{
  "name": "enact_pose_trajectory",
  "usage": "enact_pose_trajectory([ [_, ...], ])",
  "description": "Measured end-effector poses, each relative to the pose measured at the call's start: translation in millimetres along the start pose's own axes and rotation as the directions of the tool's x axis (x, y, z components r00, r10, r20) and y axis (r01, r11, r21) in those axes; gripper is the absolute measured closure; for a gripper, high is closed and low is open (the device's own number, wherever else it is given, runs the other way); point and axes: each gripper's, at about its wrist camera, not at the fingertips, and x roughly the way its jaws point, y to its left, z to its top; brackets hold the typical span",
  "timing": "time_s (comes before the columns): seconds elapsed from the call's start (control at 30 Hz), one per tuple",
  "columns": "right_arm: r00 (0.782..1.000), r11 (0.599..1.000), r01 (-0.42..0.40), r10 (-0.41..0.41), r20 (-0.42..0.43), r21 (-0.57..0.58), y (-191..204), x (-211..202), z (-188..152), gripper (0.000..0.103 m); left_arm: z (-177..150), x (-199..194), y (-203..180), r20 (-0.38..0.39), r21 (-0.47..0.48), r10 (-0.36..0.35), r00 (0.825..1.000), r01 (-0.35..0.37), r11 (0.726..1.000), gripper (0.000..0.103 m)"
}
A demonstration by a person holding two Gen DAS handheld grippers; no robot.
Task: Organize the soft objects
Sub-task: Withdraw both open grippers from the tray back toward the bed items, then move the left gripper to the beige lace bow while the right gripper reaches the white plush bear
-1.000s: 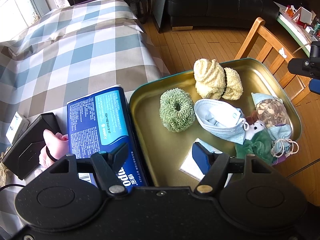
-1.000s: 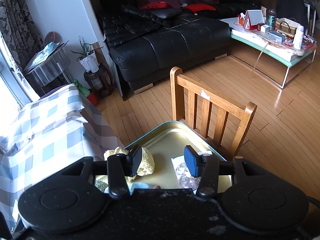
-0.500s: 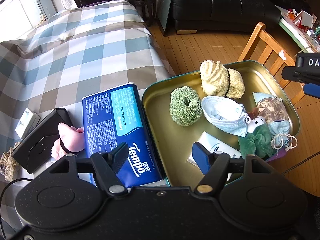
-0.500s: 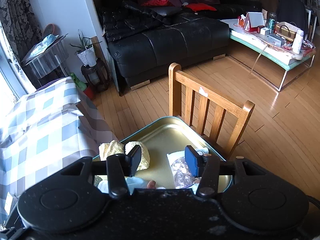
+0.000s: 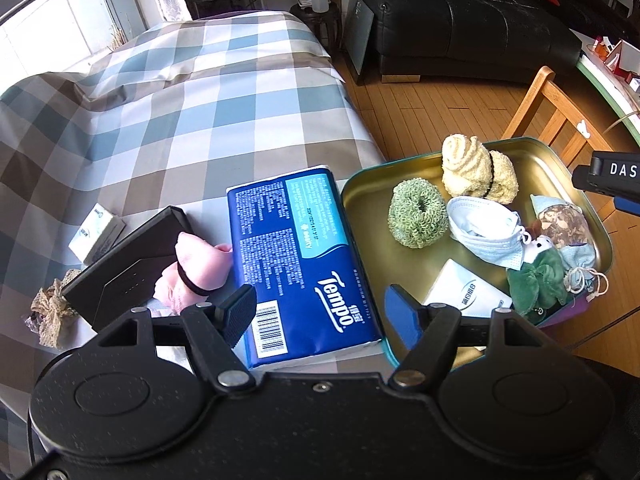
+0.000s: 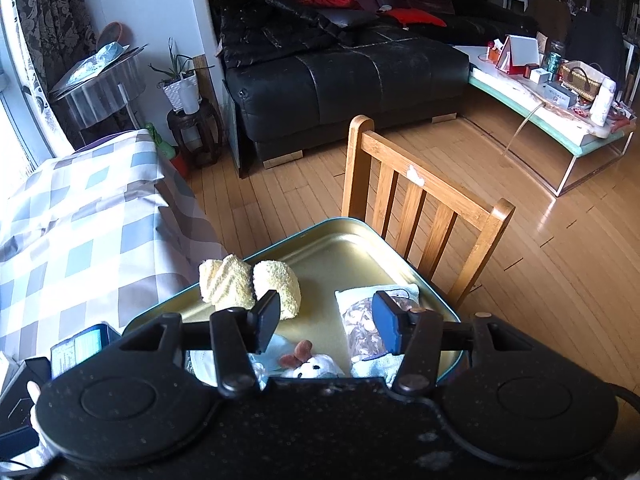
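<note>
Tissue pack (image 5: pixel 298 256): blue, lying flat on the checked cloth (image 5: pixel 168 120), just ahead of the left gripper (image 5: pixel 320 316) and between its fingers' lines, touching the tray's near-left rim.
Tray (image 5: pixel 360 216): gold metal, ahead and right of the left gripper; directly under the right gripper (image 6: pixel 326 318).
Tray contents: green scrunchie (image 5: pixel 418 213), cream sock roll (image 5: pixel 468 168), face mask (image 5: pixel 484 226), small plush (image 5: pixel 538 264), patterned pouch (image 5: pixel 564 222), white packet (image 5: pixel 466 292) (nearest the left gripper's right finger).
Pink sock (image 5: pixel 192 268): outside the tray, left of the left finger, against a black box (image 5: pixel 128 268).
Left gripper: jaws moderately apart, nothing between the pads.
Right gripper: jaws have just been opening, narrow gap, empty; sock roll past its left finger, pouch behind its right.
Chair (image 6: pixel 420 216): beyond the tray.
</note>
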Motion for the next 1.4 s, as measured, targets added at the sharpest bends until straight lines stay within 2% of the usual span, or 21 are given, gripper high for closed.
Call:
enact_pose_trajectory([
  [0.2, 1.0, 1.0, -0.012, 0.012, 0.024, -0.01, 2, -9, -7, 0.05, -5, -7, 26, 0.013, -0.036, 0.039, 0.999, -0.038, 0.999, 0.035],
  [0.27, 0.999, 1.0, -0.016, 0.016, 0.033, -0.017, 4, -12, -10, 0.05, -7, -10, 37, 0.019, -0.051, 0.054, 0.998, -0.053, 0.997, 0.03],
  [0.53, 0.996, 0.998, -0.04, 0.044, 0.075, -0.05, 13, -28, -22, 0.048, -14, -19, 76, 0.055, -0.083, 0.101, 0.993, -0.096, 0.992, 0.03],
  [0.77, 0.993, 0.991, -0.075, 0.084, 0.078, -0.108, 31, -42, -50, 0.047, -25, -22, 112, 0.063, -0.123, 0.127, 0.99, -0.119, 0.985, 0.027],
  [0.83, 0.992, 0.987, -0.088, 0.098, 0.077, -0.133, 38, -45, -58, 0.046, -30, -22, 122, 0.059, -0.138, 0.137, 0.989, -0.128, 0.982, 0.023],
  [0.9, 0.991, 0.983, -0.104, 0.116, 0.073, -0.154, 44, -48, -67, 0.046, -34, -21, 131, 0.056, -0.155, 0.156, 0.986, -0.146, 0.977, 0.02],
  [1.1, 0.982, 0.964, -0.152, 0.172, 0.075, -0.221, 63, -61, -96, 0.045, -40, -14, 166, 0.031, -0.213, 0.208, 0.978, -0.197, 0.957, 0.019],
  [1.4, 0.963, 0.936, -0.218, 0.253, 0.097, -0.277, 84, -83, -124, 0.042, -42, 4, 230, -0.035, -0.329, 0.235, 0.971, -0.233, 0.915, 0.02],
])
